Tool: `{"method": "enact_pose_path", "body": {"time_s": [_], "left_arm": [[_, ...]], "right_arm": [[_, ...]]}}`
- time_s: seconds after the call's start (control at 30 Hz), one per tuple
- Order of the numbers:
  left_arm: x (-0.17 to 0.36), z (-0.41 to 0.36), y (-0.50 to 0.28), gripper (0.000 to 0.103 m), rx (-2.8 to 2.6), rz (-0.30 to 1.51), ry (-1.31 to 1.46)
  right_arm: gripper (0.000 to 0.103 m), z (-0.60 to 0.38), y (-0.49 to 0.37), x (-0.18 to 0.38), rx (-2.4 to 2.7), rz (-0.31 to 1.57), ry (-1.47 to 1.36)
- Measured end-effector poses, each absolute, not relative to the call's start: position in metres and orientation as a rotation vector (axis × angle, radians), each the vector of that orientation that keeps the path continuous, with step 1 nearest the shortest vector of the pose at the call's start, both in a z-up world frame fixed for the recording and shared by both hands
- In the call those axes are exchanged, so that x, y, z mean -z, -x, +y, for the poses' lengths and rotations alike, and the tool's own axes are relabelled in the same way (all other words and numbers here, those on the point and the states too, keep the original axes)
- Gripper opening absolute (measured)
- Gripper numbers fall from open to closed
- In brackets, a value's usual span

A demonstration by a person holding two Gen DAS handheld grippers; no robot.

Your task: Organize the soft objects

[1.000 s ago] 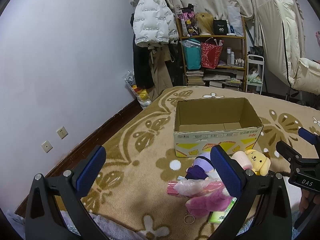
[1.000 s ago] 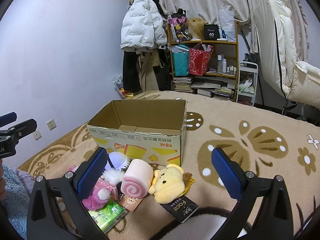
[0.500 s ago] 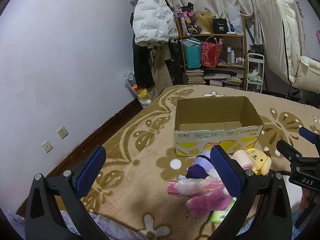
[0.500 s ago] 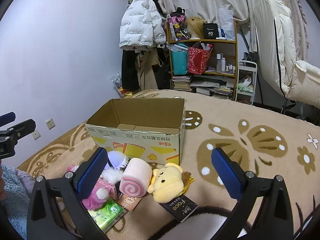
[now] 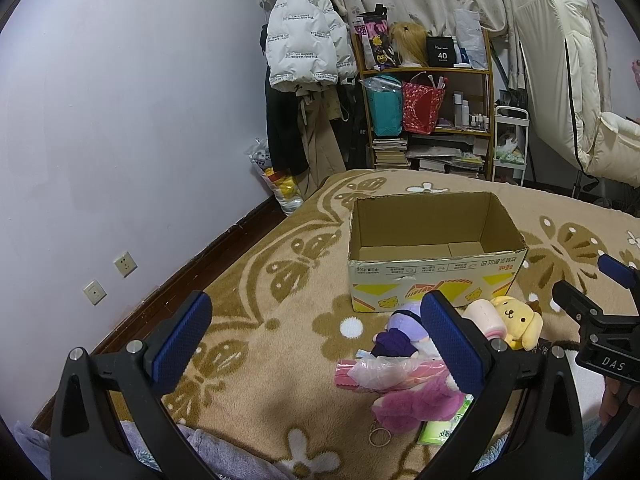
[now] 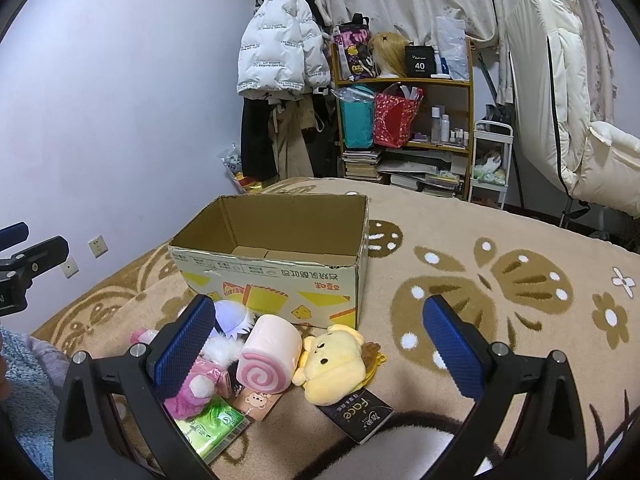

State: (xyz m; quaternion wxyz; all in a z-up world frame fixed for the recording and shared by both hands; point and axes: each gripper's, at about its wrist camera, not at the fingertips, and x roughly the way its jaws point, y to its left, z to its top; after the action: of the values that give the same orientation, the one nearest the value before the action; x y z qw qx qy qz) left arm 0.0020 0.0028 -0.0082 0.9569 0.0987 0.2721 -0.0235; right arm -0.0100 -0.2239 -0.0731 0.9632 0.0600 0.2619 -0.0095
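A: How do the two claws stand?

B: The left gripper (image 5: pixel 316 338) is spread wide with nothing between its blue pads, hanging over the flowered brown blanket (image 5: pixel 256 288). The right gripper (image 6: pixel 320 340) is just as wide apart and holds nothing either.

A: What lies nearest them?

B: A heap of soft toys just in front of the cardboard box (image 6: pixel 276 258). Between the right gripper's fingers sit a pink swirl-roll plush (image 6: pixel 269 354) and a yellow dog plush (image 6: pixel 334 366), touching each other. Its left finger (image 6: pixel 185 347) covers part of a purple-haired doll (image 6: pixel 230 316) and a magenta fuzzy plush (image 6: pixel 188 394).

A: And from the left side?

B: The left gripper's right finger (image 5: pixel 450 346) stands before the same heap, hiding part of the doll and the roll. A crinkled clear plastic wrapper (image 5: pixel 384 368) lies over a pink packet, with a key ring (image 5: pixel 378 437) by the magenta plush.

A: Anything readable?

B: A black packet (image 6: pixel 354 412) says "Face". A green tissue pack (image 6: pixel 210 428) has print too small to read. The box carries red Chinese characters, upside down. On the shelf (image 6: pixel 404 80) behind, a black card shows "40". The right gripper's body, seen from the left camera, reads "DAS".

A: The box itself?

B: Open-topped and nothing visible inside, standing upright on the blanket just behind the toys.
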Motion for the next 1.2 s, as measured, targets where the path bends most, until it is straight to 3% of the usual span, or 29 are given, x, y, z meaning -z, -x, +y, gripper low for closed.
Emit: {"method": "enact_pose_path", "body": {"time_s": [0.8,1.2], "left_arm": [[0.011,0.004,-0.002,0.103,0.049,0.560,-0.209],[0.017,-0.005,-0.012,0.103,0.082,0.648,-0.235]], "right_arm": [[0.103,-0.227,0.009,0.074,0.020,0.533,-0.121],[0.103,-0.224,0.003,0.080,0.025,0.549,-0.128]]}}
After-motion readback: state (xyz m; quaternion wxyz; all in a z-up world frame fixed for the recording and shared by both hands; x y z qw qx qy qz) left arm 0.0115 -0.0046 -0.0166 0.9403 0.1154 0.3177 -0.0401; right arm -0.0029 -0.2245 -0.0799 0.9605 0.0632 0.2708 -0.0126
